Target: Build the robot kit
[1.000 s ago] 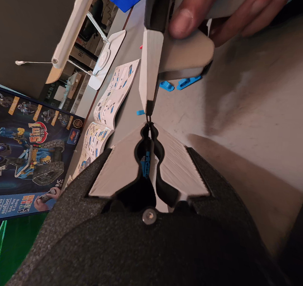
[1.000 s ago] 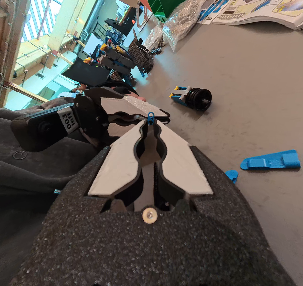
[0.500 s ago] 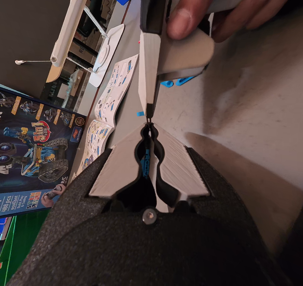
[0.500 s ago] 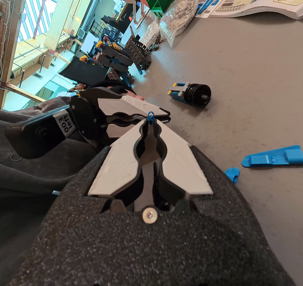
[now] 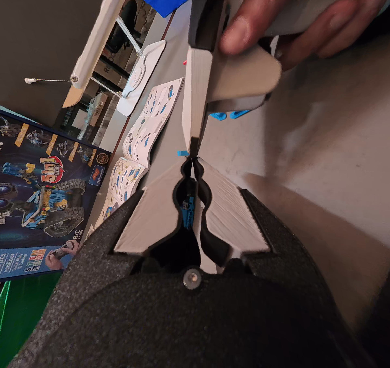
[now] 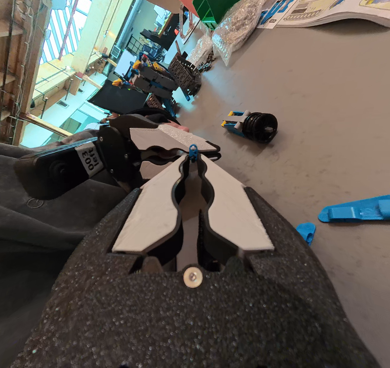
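Little has been moved: the left gripper (image 5: pixel 192 161) is kept clamped on a blue part (image 5: pixel 188 210), the right gripper (image 6: pixel 192 157) on a blue pin (image 6: pixel 193 149), tips meeting.

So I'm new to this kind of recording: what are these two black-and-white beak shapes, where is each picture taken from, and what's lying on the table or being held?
There is no robot here. A person holds a two-finger hand tool in each hand, and each tool carries a camera that looks along its own fingers. The left wrist view shows the left gripper with its jaws shut on a slim blue pin lying between them. Facing it tip to tip is the other tool, held by a hand.

The right wrist view shows the right gripper shut on a small blue connector that pokes out past its tips, right against the left tool.

On the grey table lie a black wheel on a blue and yellow piece, a flat blue tool, bags of parts and an open instruction booklet. A dark blue toy box lies beyond the booklet.
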The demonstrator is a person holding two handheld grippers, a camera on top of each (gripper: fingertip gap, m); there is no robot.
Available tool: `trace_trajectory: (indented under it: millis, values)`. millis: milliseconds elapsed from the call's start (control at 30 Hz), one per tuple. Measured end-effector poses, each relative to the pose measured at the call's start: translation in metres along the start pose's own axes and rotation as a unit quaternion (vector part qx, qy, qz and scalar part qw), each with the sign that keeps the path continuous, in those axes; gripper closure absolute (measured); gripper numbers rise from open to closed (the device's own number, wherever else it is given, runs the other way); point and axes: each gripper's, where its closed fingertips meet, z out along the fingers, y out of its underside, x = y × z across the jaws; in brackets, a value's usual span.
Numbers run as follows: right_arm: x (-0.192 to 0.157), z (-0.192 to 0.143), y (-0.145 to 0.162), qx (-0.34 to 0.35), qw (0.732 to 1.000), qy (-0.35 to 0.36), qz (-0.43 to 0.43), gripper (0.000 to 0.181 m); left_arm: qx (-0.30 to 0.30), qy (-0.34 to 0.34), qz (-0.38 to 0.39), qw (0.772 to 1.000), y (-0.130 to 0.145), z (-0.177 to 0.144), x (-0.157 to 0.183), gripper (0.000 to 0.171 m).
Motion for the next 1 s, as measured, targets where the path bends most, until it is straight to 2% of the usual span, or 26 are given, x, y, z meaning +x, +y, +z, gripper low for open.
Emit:
trace_trajectory:
  millis: [133, 233, 500, 600, 667, 733, 800, 867, 900, 1000]
  values:
    - [0.0, -0.017, -0.009, 0.015, 1.0, -0.009, -0.009, 0.169, -0.012, 0.002, -0.018, 1.0, 0.009, 0.001, -0.005, 0.171]
    - [0.01, -0.025, -0.014, 0.027, 0.999, 0.015, -0.008, 0.166, -0.012, 0.006, -0.023, 1.0, 0.009, 0.001, -0.005, 0.171]
    - [0.005, -0.007, 0.0, -0.013, 0.998, 0.026, -0.05, 0.167, -0.005, 0.03, -0.027, 0.999, 0.005, 0.002, 0.003, 0.171]
    - [0.001, -0.005, 0.0, -0.014, 0.998, 0.025, -0.062, 0.178, 0.007, 0.034, -0.028, 0.999, 0.001, 0.0, 0.005, 0.171]
    - [0.001, -0.005, 0.0, -0.016, 0.998, 0.025, -0.061, 0.179, 0.009, 0.037, -0.028, 0.999, 0.0, 0.001, 0.006, 0.171]
    - [0.003, -0.007, 0.003, -0.025, 0.998, 0.03, -0.058, 0.179, 0.019, 0.051, -0.046, 0.997, -0.001, 0.001, 0.009, 0.17]
    - [0.001, -0.009, 0.0, -0.019, 0.998, 0.024, -0.056, 0.18, 0.039, 0.087, -0.106, 0.99, -0.004, -0.001, 0.01, 0.164]
    - [-0.003, -0.016, -0.009, 0.006, 0.998, 0.015, -0.061, 0.18, 0.069, 0.143, -0.2, 0.967, -0.01, -0.006, 0.008, 0.145]
    - [-0.008, -0.02, -0.013, 0.018, 0.998, 0.002, -0.064, 0.18, 0.095, 0.18, -0.255, 0.945, -0.017, -0.011, 0.006, 0.142]
    - [-0.027, -0.024, -0.02, 0.037, 0.995, -0.038, -0.085, 0.181, 0.193, 0.298, -0.404, 0.843, -0.046, -0.033, -0.004, 0.142]
